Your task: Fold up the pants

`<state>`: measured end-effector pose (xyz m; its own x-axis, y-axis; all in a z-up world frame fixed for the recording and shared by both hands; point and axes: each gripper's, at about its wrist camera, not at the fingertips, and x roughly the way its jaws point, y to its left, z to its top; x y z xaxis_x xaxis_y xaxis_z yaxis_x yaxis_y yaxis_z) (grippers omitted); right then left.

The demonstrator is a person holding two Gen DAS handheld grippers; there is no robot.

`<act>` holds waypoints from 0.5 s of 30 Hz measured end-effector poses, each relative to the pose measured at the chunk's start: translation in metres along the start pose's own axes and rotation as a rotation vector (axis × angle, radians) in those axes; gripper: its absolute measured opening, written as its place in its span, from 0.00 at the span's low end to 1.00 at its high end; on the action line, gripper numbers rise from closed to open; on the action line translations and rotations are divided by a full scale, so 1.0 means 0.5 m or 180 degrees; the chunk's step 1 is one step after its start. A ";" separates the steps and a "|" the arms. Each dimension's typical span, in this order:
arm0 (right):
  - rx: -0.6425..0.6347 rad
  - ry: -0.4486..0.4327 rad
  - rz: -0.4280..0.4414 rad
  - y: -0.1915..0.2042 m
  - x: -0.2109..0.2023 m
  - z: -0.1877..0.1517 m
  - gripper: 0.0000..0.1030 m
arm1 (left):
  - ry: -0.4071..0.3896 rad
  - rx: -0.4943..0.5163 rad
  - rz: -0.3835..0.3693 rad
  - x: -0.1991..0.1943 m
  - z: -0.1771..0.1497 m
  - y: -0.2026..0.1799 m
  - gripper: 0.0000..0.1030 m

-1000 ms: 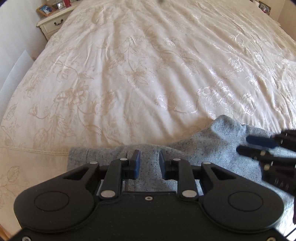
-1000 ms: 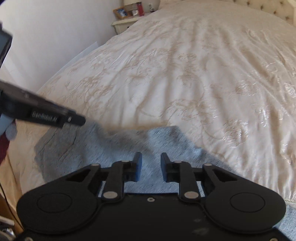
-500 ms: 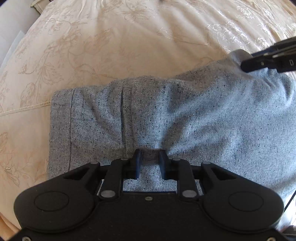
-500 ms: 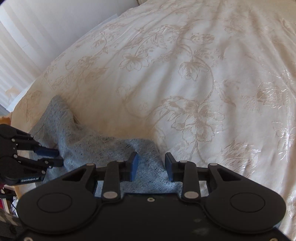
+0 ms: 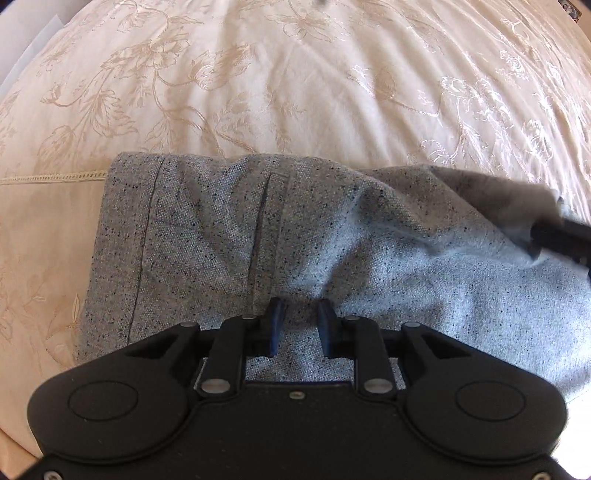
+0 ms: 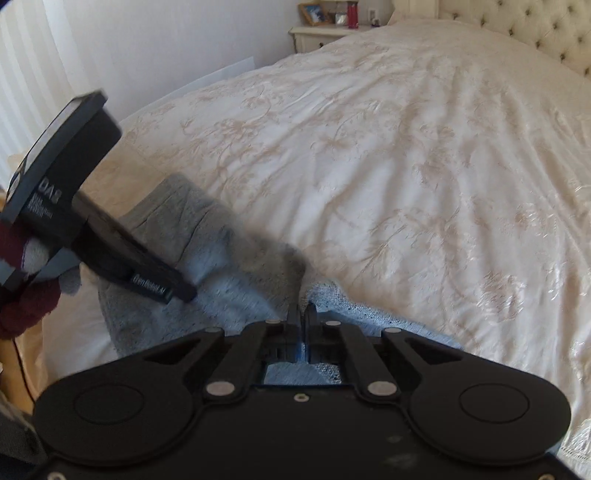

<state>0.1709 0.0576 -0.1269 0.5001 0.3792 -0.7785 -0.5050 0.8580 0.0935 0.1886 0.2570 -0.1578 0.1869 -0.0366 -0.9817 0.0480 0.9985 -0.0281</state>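
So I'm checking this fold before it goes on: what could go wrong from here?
The right gripper pinches only a thin edge of the pants, so the cloth could slip out. The left gripper is open over the fabric; if it shuts now, it may grab a bunched ridge and crease the fold.

I was working in a home bedroom. A wide bed (image 6: 406,155) filled both views, covered by a cream bedspread (image 5: 258,81) with a floral pattern. At its far end I saw a buttoned, padded headboard (image 6: 517,26). Beside it stood a pale nightstand (image 6: 321,37) carrying a framed photo (image 6: 312,13) and a red container (image 6: 352,14), against a plain white wall (image 6: 166,44).
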 end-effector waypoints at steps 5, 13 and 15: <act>0.0260 -0.0032 -0.0187 -0.078 0.056 0.053 0.03 | -0.0018 0.0022 0.0006 0.005 0.000 -0.004 0.32; 0.0920 0.0135 -0.0503 -0.169 0.123 0.045 0.13 | -0.0041 0.0086 0.0004 -0.009 -0.013 -0.014 0.32; 0.1039 -0.0003 -0.0468 -0.175 0.092 0.049 0.13 | -0.0046 0.0121 0.0006 -0.017 -0.024 -0.014 0.32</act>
<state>0.2554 0.0083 -0.1557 0.5516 0.2436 -0.7978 -0.1763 0.9688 0.1739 0.1749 0.2510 -0.1514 0.2012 -0.0356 -0.9789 0.0848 0.9962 -0.0188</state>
